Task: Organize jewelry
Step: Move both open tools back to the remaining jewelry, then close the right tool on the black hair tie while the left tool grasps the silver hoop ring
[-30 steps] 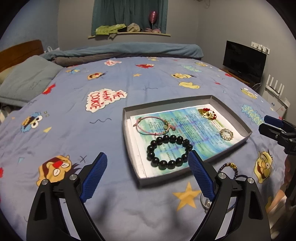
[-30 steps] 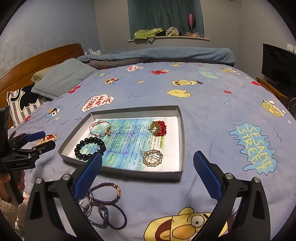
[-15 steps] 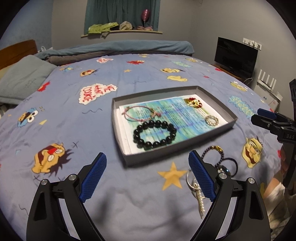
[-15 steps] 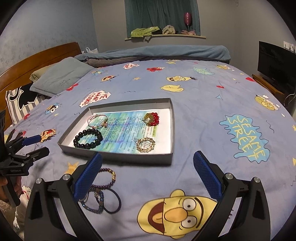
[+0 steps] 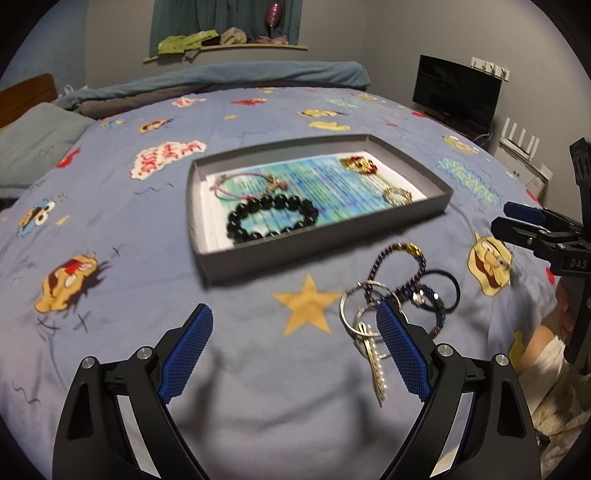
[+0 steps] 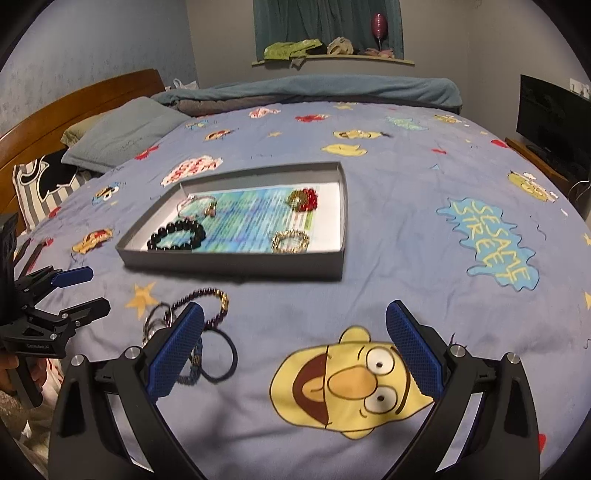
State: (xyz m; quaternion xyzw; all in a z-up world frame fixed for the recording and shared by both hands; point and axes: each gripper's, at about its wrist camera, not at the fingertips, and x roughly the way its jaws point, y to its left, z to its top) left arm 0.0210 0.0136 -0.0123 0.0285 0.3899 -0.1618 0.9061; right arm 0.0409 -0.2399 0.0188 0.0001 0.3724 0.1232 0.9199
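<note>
A bed with a blue cartoon-print cover fills a dim bedroom (television at one side). On it, a grey tray holds bracelets; a blurred jewelry tangle lies just beside it, partly hidden. Left tongs and right tongs gape, empty.

Cartoon-print bedspread, grey pillow by wooden headboard, TV at right, curtain behind.

A shallow grey tray sits on a cartoon-print bedspread, holding a black bead bracelet and 3 other pieces. Loose bracelets lie tangled just beside the right gripper, its fingers spread wide and empty.
</note>
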